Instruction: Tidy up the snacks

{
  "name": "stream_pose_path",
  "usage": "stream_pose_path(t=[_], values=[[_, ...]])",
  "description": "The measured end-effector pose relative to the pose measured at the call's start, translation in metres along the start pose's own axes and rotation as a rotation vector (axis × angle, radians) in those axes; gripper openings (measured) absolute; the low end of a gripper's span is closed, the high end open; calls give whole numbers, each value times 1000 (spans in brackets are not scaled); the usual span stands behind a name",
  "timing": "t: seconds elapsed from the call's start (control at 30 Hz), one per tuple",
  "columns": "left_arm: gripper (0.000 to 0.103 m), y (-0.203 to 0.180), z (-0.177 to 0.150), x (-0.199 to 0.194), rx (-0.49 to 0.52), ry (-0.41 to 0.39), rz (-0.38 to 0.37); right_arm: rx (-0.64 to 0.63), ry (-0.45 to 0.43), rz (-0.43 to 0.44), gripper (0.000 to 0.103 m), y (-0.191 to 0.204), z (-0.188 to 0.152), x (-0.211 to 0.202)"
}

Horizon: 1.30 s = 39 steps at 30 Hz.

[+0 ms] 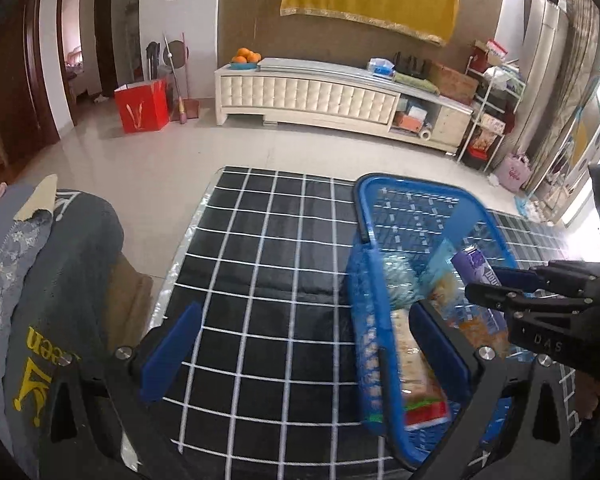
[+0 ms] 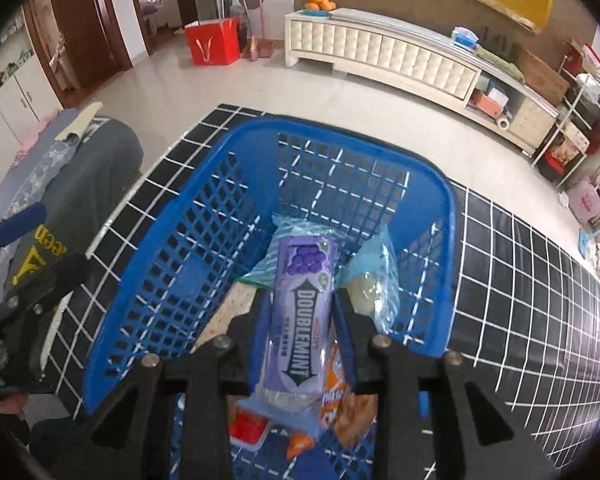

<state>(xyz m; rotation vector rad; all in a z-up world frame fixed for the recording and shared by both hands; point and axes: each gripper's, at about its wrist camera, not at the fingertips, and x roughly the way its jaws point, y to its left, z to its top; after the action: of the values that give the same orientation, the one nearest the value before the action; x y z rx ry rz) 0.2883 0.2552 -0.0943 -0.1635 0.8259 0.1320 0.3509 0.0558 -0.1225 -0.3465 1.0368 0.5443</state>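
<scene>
Right now my right gripper (image 2: 300, 312) is clenched around the purple Doublemint gum bottle (image 2: 300, 312), both pads pressed against its sides, and I hold it lengthwise over the blue basket (image 2: 204, 200), label up and its grape-printed end pointing toward the basket's far wall. I keep it above the pile and not pushed into it, I think, because the near half of the basket is already crowded: a pale green bag (image 2: 278, 228) lies under the bottle's far end, a clear packet with something yellowish (image 2: 370, 280) sits just to its right against the basket's right wall, an orange snack packet (image 2: 342, 404) lies beneath my right finger, and a cracker pack (image 2: 230, 304) runs along the left. The far half of the basket floor looks bare, so that seems the sensible spot to set the bottle down flat. My left gripper (image 1: 300, 344) is spread wide with nothing in it, straddling the basket's left rim: one pad hangs over the black checked tablecloth (image 1: 260, 240), the other over the snacks inside. Kept there, it could steady the basket should it slide. The basket stands toward the right side of the cloth, well in from its far edge.
</scene>
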Motion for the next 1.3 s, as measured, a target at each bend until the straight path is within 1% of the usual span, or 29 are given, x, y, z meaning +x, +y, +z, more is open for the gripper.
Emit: stream_pose_path(t=[0.17, 0.2, 0.27, 0.3, 0.33, 0.37, 0.57, 0.73, 0.87, 1.0, 1.13, 1.2, 1.3], values=[[103, -3, 4, 9, 9, 1, -15, 3, 33, -39, 36, -2, 3, 14], [103, -4, 4, 10, 12, 0, -16, -1, 38, -46, 38, -1, 4, 16], [103, -9, 5, 12, 23, -1, -14, -5, 28, -60, 55, -2, 3, 14], [103, -10, 5, 12, 27, -1, -15, 1, 14, -56, 75, -4, 2, 10], [103, -11, 5, 13, 31, 0, -14, 10, 0, -38, 87, -5, 2, 7], [103, -13, 5, 14, 35, 0, -15, 16, -10, -22, 89, -7, 1, 3], [103, -19, -2, 12, 40, 14, -24, -6, -47, -47, 89, -8, -4, -21], [103, -25, -8, -7, 36, -8, -31, -11, -117, -62, 90, -10, -18, -59], [103, -32, -12, -31, 33, -41, -48, -10, -175, -77, 91, -16, -34, -91], [103, -41, -20, -60, 9, -88, -53, 13, -212, -71, 99, -27, -59, -121], [103, -58, -32, -95, 24, -145, -59, 46, -274, -70, 103, -35, -85, -154], [103, -65, -38, -113, 24, -177, -61, 53, -298, -80, 103, -38, -97, -170], [103, -76, -52, -140, 12, -217, -83, 54, -322, -113, 103, -39, -115, -189]])
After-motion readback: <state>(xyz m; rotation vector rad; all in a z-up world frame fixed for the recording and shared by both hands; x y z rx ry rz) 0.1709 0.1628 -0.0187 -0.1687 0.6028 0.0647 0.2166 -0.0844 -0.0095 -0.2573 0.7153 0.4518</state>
